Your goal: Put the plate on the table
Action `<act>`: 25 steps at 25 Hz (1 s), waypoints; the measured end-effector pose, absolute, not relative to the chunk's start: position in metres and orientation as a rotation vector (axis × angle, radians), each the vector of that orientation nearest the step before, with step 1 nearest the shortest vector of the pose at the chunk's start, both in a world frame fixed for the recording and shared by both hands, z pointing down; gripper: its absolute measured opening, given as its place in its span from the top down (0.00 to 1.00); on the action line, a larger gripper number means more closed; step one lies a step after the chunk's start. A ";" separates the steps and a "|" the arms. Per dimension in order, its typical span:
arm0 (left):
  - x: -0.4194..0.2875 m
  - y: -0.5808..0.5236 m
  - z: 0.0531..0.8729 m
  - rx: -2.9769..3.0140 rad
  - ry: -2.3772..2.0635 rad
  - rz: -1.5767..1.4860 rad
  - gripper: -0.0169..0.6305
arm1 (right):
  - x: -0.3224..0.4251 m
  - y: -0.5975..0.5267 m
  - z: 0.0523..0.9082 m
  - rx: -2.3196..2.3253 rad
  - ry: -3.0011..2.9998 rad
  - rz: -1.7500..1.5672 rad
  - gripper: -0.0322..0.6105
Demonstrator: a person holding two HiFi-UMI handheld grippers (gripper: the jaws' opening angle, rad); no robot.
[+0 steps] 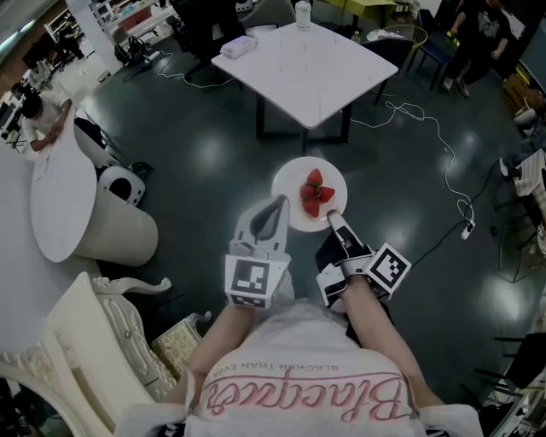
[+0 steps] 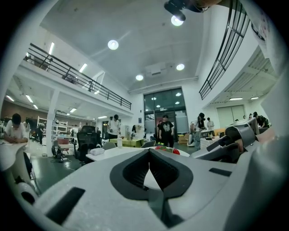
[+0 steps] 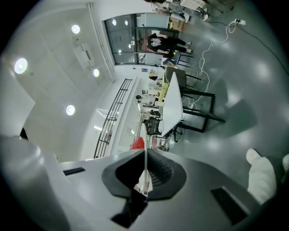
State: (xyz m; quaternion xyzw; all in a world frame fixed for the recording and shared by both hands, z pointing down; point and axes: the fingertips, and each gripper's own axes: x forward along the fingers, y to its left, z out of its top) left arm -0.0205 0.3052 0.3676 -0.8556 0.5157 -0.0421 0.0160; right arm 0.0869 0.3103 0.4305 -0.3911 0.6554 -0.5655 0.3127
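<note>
A white plate (image 1: 294, 183) carrying strawberries (image 1: 316, 195) hangs over the dark floor, short of the white square table (image 1: 307, 60). My right gripper (image 1: 333, 215) is shut on the plate's near rim. In the right gripper view that rim (image 3: 145, 135) runs edge-on between the closed jaws, with a strawberry (image 3: 138, 143) just past them. My left gripper (image 1: 275, 205) is shut, its tip at the plate's left edge; I cannot tell whether it touches. The left gripper view has the plate (image 2: 183, 153) and the table (image 2: 113, 152) beyond the closed tips (image 2: 149, 151).
A bottle (image 1: 303, 13) and a white bundle (image 1: 239, 47) stand on the square table. A round white table (image 1: 60, 201) and an ornate cream chair (image 1: 94, 341) are at the left. A cable (image 1: 426, 128) trails across the floor at the right. People stand at the back.
</note>
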 end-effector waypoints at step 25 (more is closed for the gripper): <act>-0.072 0.072 0.375 -2.746 1.531 -0.058 0.97 | 0.064 0.080 0.429 -1.165 1.688 -1.390 0.93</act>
